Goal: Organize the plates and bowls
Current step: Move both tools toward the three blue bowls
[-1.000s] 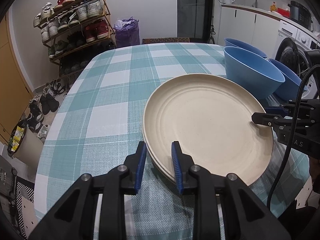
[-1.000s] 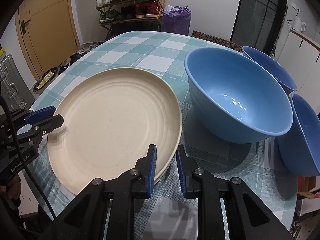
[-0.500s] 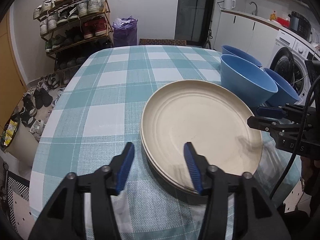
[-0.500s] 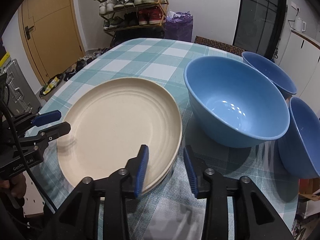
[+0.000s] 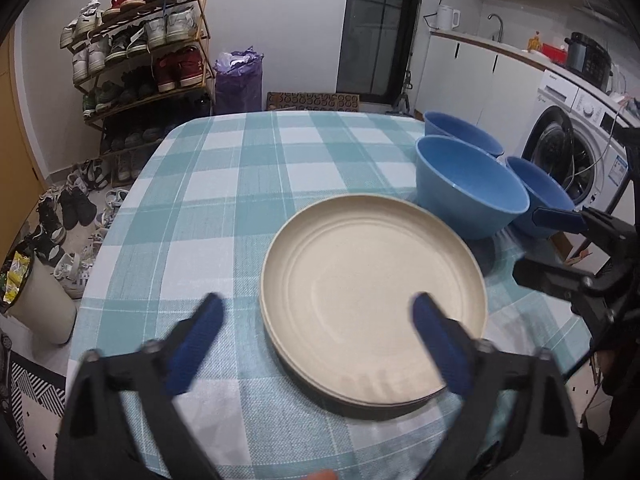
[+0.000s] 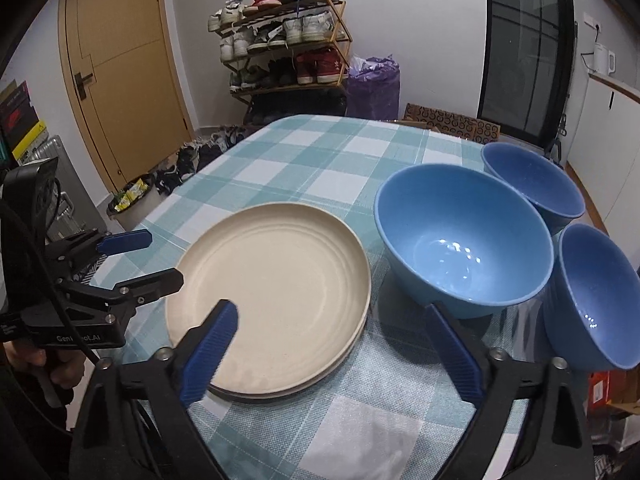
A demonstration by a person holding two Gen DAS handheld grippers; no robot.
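Note:
A stack of cream plates lies on the checked tablecloth. Three blue bowls stand to its right: a large one, one behind it, and one nearer the table's right edge. My left gripper is open wide, above the plates' near edge, holding nothing. My right gripper is open wide, above the gap between plates and large bowl, holding nothing. Each gripper shows in the other's view.
The table has a teal and white checked cloth. A shoe rack, a purple bag and a wooden door stand beyond it. A washing machine and white cabinets are on the right.
Both grippers have opened from nearly shut on the plate rim to wide open, and both have pulled back and up from the plates. The plates now rest on the table.

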